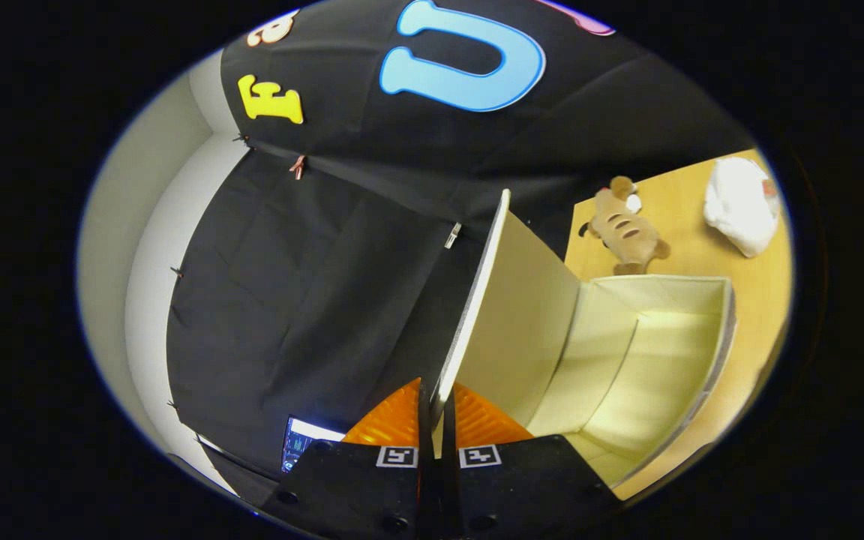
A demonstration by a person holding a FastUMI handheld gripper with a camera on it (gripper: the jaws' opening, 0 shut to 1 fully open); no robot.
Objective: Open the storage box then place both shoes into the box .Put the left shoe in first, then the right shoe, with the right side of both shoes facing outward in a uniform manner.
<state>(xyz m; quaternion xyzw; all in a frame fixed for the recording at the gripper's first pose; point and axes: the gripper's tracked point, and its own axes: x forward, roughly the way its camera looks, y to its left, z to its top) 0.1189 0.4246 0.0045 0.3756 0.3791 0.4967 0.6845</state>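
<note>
So the claw [436,420] is clamped tight on the raised lid [511,315], box [649,367] open beside a plush toy [627,232] on the surface [691,225].

Hand-held gripper [436,420]: ribbed pads, square coded tags, apparently dark screw holes.

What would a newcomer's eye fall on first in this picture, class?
First, the box lid, raised and pinched at its edge between the fingers of the gripper. Just beyond it the storage box lies open with nothing inside. Past the box, a plush toy and a white bundle rest on the wooden table.
</note>
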